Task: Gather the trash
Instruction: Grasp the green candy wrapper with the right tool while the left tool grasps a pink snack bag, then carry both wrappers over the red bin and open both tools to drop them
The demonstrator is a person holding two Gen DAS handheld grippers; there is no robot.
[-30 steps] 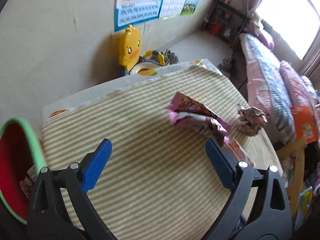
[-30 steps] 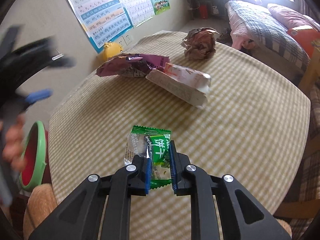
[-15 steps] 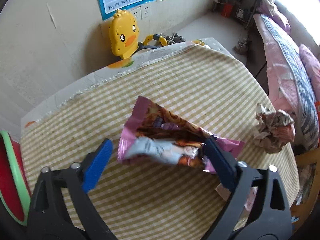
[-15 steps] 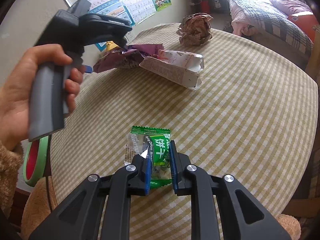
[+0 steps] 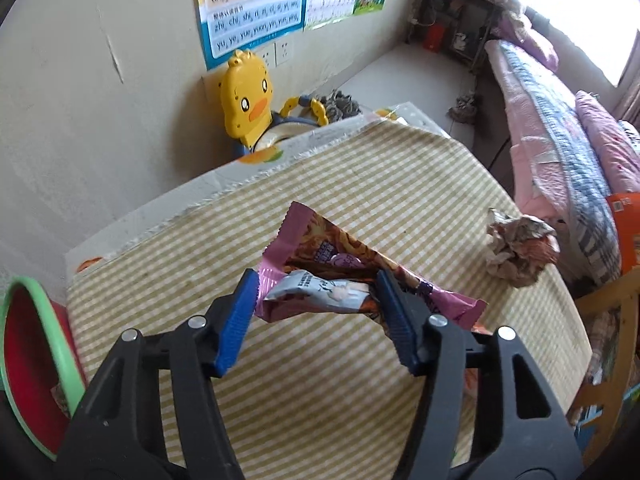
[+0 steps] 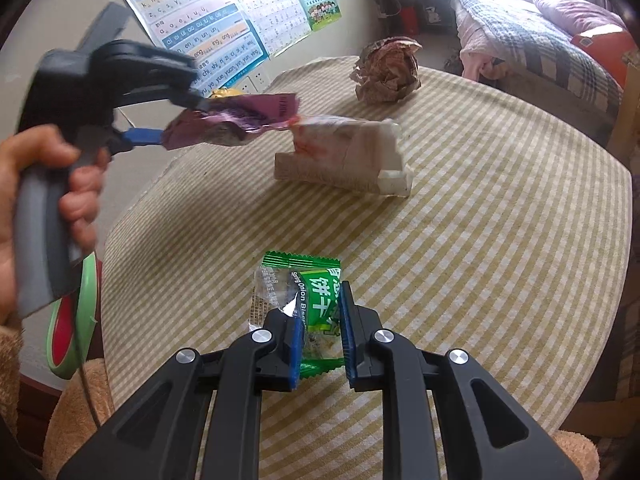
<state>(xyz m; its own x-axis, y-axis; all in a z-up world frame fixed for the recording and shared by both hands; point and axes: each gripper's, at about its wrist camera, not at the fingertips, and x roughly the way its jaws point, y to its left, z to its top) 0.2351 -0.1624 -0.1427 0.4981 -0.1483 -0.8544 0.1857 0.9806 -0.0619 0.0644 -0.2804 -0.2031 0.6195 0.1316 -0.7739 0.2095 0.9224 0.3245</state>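
Closing jaws of left hand-held gripper [image 5: 316, 312] now pinch crinkly pink wrapper [image 5: 320, 256]; right hand-held gripper [image 6: 320, 332] clamps glossy green packet [image 6: 316, 300].

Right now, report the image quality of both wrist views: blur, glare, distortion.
Left wrist view: sharp on the left gripper and pink wrapper; window blown out white; fisheye bends the table edge, corners dark. Right wrist view: hand and that gripper smeared by motion blur; green biscuit packet and right gripper crisp; glare washes out the top right.
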